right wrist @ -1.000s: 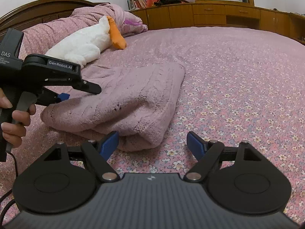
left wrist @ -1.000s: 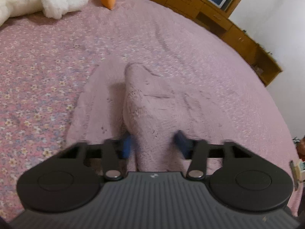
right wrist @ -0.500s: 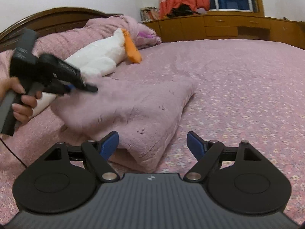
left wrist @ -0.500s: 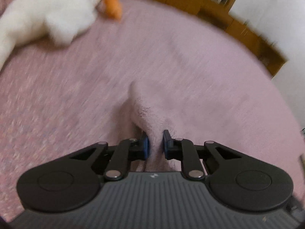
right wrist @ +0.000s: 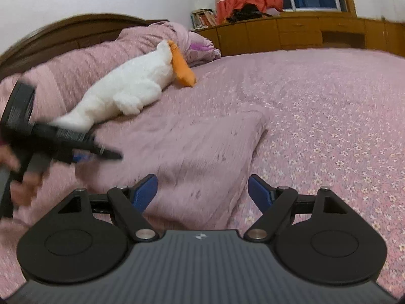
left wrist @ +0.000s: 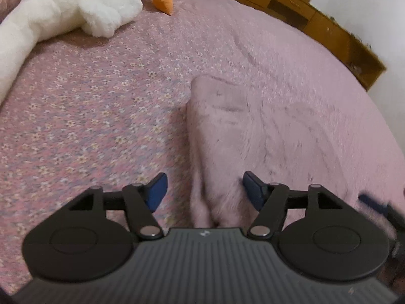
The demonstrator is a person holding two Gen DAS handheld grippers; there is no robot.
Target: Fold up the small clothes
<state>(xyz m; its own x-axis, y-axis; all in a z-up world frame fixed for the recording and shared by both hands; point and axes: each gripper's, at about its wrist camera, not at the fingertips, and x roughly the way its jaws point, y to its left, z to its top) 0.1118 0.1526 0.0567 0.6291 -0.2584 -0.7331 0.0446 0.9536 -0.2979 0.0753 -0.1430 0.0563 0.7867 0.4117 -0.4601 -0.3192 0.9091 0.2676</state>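
A pale pink knitted garment lay folded into a thick bundle on the pink floral bedspread. The left gripper and right gripper both straddled its near edge, jaws spread wide, holding nothing. Folding looked nearly finished; perhaps only tidying remained.

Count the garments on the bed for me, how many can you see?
1: a pink knitted garment, folded, lying on the floral bedspread between the open left gripper and open right gripper. Others may be out of view.
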